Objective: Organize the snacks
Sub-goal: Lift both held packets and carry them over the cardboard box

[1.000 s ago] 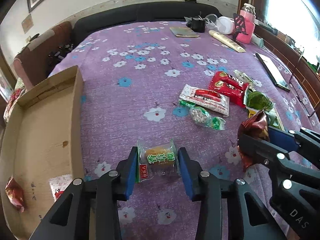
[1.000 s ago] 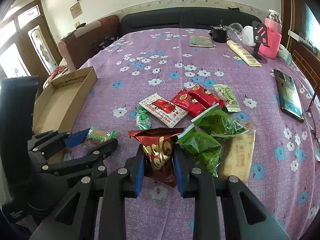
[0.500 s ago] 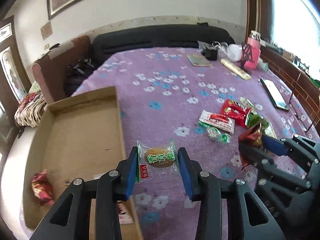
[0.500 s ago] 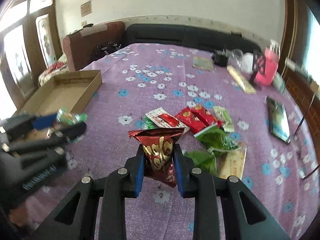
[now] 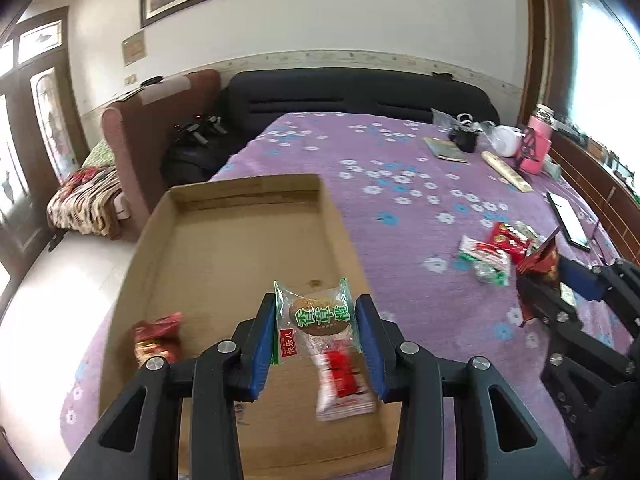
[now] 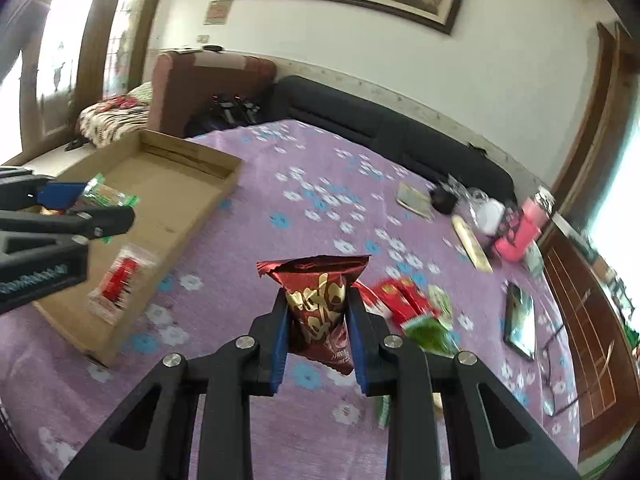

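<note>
My left gripper [image 5: 316,316] is shut on a clear, green-lettered cake packet [image 5: 316,314], held above the near part of the flat cardboard box [image 5: 240,240]. Inside the box lie a red snack bag [image 5: 158,336] and a red-and-white packet [image 5: 344,380]. My right gripper [image 6: 318,312] is shut on a dark red foil snack bag [image 6: 320,300], above the purple flowered cloth to the right of the box [image 6: 180,188]. The left gripper [image 6: 80,204] with its packet shows at the left edge of the right wrist view. Several loose snacks [image 5: 492,248] stay in a pile on the cloth.
The purple flowered cloth [image 5: 392,152] covers the surface. At its far right are a pink bottle [image 5: 536,148], a long beige pack [image 5: 506,170], a booklet [image 5: 444,150] and a dark tablet [image 5: 568,224]. A brown armchair [image 5: 156,120] and black sofa [image 5: 360,92] stand behind.
Both grippers have swung left and risen with their packets. The left one went from above the cloth to above the box; the right one followed toward the box and rolled.
</note>
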Tool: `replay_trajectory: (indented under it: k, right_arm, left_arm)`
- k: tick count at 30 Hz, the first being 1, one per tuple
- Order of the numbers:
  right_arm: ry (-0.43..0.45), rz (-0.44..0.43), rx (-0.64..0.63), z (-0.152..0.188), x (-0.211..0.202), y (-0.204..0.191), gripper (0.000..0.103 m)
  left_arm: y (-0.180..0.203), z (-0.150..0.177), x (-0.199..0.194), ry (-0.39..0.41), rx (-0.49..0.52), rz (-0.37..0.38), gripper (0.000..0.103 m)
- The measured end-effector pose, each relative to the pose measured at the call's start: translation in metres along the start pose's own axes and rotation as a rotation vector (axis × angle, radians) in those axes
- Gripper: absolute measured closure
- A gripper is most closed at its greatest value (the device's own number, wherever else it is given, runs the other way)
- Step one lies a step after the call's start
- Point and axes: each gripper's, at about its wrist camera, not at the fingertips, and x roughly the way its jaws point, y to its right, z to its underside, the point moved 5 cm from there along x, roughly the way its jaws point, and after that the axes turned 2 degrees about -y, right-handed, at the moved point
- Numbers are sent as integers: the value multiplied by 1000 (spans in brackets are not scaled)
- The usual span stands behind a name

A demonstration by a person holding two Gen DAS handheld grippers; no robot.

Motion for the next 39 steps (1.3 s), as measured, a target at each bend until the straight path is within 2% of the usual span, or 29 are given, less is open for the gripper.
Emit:
replay_trajectory:
  k: [4,6,14,25,39]
  right_arm:
    - [11,-70,-28,-17,-6,-25,77]
    - [0,-133,-30,-22,-5,-38,77]
    - [-40,-278,-49,-30,1,-83,77]
    - [-84,-303,-69,-31,17,-108,77]
    - [-133,-318,-38,-50,50,-117,77]
  left_arm:
    - [-21,8,2,-15,-35,-16,61]
    - [-32,13,5,-22,-52,-27,61]
    - [-56,25,9,-41,-93,-40,61]
    - [-68,33,15,-53,-110,-38,61]
    - [-76,39,21,-58,-125,-35,61]
